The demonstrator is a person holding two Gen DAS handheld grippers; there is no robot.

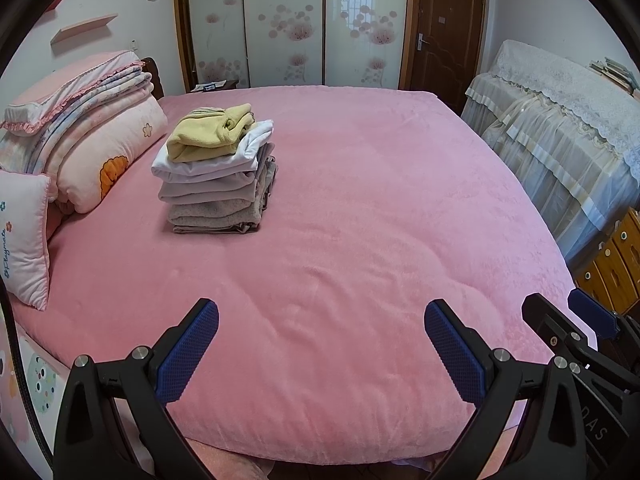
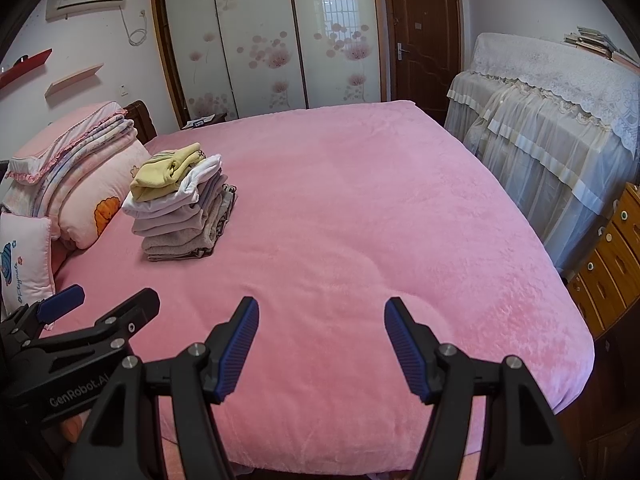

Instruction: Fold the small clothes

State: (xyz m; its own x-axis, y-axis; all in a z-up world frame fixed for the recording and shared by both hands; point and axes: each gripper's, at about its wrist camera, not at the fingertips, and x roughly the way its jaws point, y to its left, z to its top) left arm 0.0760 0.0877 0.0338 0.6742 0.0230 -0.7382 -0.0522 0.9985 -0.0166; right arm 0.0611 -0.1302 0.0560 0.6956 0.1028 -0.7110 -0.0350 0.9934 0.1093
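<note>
A stack of folded small clothes (image 1: 218,176) sits on the pink bed (image 1: 360,220) toward its far left, with a yellow piece (image 1: 212,132) on top, a white one under it and grey and beige ones below. The same stack (image 2: 180,212) shows in the right wrist view. My left gripper (image 1: 320,320) hangs open over the bed's near edge with nothing between its blue pads. My right gripper (image 2: 322,320) is open beside it, also with nothing in it. Each gripper appears at the edge of the other's view, the left gripper (image 2: 100,300) and the right gripper (image 1: 560,308).
Folded quilts and pillows (image 1: 80,136) are piled at the bed's left end, with a small white cushion (image 1: 22,240) in front. A lace-covered piece of furniture (image 1: 560,120) and wooden drawers (image 1: 616,264) stand to the right. A wardrobe (image 1: 288,24) and door (image 1: 444,28) are beyond.
</note>
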